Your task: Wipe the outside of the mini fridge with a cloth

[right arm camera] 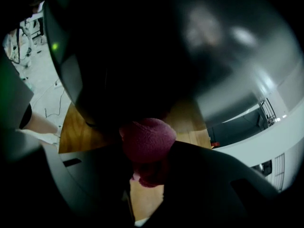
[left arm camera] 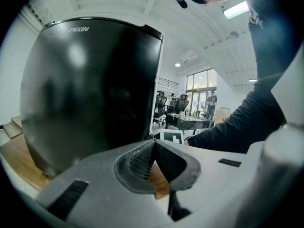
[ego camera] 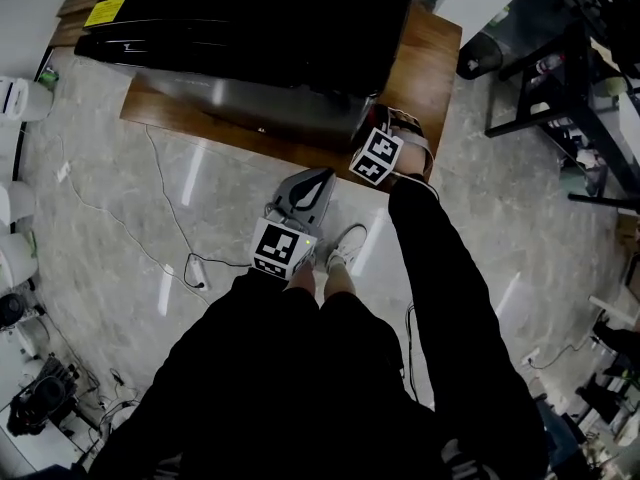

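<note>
The black mini fridge stands on a low wooden platform. My right gripper is at the fridge's front right lower corner. In the right gripper view it is shut on a dark pink cloth, and the cloth presses against the fridge's glossy dark side. My left gripper hangs lower, over the floor, pointing at the fridge front. Its jaws are shut with nothing between them, a short way off the fridge door.
Cables trail over the marble floor at the left. White devices line the left edge. A black desk frame stands at the right. The person's legs and a white shoe are below the grippers.
</note>
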Demonstrator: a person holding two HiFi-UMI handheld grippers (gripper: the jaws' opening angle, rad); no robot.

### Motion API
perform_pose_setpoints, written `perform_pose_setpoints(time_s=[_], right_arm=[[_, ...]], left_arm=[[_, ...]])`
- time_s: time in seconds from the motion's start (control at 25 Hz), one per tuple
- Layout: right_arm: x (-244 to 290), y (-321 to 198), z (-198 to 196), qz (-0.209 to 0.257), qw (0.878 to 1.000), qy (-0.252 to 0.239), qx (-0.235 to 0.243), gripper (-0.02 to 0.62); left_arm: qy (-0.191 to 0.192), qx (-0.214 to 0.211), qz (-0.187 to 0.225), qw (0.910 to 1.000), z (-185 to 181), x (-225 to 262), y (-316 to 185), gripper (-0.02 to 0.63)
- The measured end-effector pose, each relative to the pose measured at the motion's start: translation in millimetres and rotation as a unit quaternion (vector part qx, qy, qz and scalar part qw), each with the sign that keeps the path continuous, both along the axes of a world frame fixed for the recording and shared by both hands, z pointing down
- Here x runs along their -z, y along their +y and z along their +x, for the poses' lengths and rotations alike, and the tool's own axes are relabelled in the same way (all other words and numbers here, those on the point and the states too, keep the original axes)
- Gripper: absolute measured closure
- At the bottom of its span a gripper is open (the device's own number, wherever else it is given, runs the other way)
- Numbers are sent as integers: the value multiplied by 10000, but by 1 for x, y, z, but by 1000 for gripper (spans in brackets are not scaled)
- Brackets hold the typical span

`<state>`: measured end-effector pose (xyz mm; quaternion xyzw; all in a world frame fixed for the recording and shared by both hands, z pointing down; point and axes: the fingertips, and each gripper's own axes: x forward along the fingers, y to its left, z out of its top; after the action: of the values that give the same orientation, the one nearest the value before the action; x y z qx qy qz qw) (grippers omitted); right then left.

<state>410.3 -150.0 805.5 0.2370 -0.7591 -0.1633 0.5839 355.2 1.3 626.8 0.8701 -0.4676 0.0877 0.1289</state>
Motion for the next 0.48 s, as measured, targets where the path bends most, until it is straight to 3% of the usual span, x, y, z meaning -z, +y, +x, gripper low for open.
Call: perform_pose_setpoints(time_s=[0.16, 0.28, 0.4, 0.48], right_arm=[[65, 5, 12, 153, 9968, -757, -185, 449], [130, 31, 15, -8, 9842, -1742, -326, 449], [204, 73, 13, -488, 9491, -3071, -511, 448], [254, 102, 10, -1006, 9084, -3996, -708, 448]], left_arm=[[17, 43, 101, 9999, -6, 24, 7, 600], [48, 9, 161, 9999, -12, 55, 18, 600], [213, -110, 244, 9994, -14, 95, 31, 600], [245, -216, 390, 9987, -15, 124, 41, 600]])
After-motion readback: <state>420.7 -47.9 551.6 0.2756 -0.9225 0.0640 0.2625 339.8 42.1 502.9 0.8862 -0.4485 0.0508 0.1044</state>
